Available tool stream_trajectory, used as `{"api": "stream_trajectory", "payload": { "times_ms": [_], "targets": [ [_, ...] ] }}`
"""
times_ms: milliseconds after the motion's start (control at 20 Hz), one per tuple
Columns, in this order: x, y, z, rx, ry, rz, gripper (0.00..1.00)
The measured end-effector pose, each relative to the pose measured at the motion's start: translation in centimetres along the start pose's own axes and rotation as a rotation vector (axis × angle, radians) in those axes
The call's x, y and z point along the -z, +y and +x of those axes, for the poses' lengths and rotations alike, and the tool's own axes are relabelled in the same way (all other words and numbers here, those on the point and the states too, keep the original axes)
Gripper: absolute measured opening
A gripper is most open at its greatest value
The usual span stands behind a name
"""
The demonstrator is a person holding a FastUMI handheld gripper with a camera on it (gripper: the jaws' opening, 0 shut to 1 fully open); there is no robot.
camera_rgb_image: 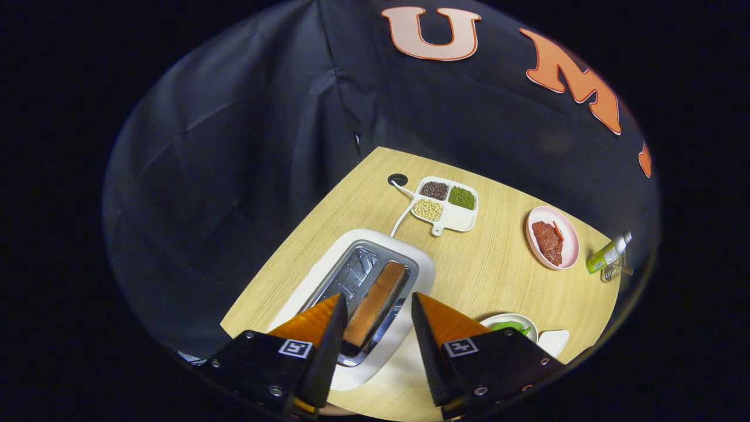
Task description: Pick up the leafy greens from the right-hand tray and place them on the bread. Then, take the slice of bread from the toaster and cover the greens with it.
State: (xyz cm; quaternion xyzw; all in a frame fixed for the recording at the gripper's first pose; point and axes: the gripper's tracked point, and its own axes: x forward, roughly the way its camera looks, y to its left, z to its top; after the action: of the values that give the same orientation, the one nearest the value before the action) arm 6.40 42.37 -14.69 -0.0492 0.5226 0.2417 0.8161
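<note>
Hanging above the white toaster with a shiny metal top (384,351), the gripper (375,316) has its two fingers spread wide and holds nothing. The brown slice of bread (375,305) stands on its edge in the right slot, just ahead of the gap between the fingers. I think they are lined up this way so they can come down on each side of it.

The right finger covers part of a small white bowl with leafy greens (511,326), so I cannot tell how much is in it. The flat bread that the greens should go on is somewhere I cannot make out.

Farther off on the light wooden table (492,264) sit a white tray with four parts holding beans and seeds (446,204), a pink plate of red meat (552,237) and a small green bottle (608,253) by the table's edge.
</note>
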Motion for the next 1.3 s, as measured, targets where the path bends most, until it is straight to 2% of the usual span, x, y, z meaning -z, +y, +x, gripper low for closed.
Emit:
{"api": "stream_trajectory", "payload": {
  "times_ms": [250,350,800,900,1050,1300],
  "targets": [
    [-0.1,0.6,-0.2,-0.059,-0.005,0.062,0.22],
    [-0.8,0.4,-0.9,-0.076,-0.04,0.083,0.15],
    [-2.8,-1.8,-7.1,-0.175,-0.212,0.156,0.13],
    [-2.8,-3.4,-8.3,-0.174,-0.248,0.178,0.13],
    [-1.8,-6.2,-9.4,-0.17,-0.281,0.216,0.13],
    [1.1,-10.1,-9.1,-0.164,-0.264,0.308,0.13]
  ]
}}
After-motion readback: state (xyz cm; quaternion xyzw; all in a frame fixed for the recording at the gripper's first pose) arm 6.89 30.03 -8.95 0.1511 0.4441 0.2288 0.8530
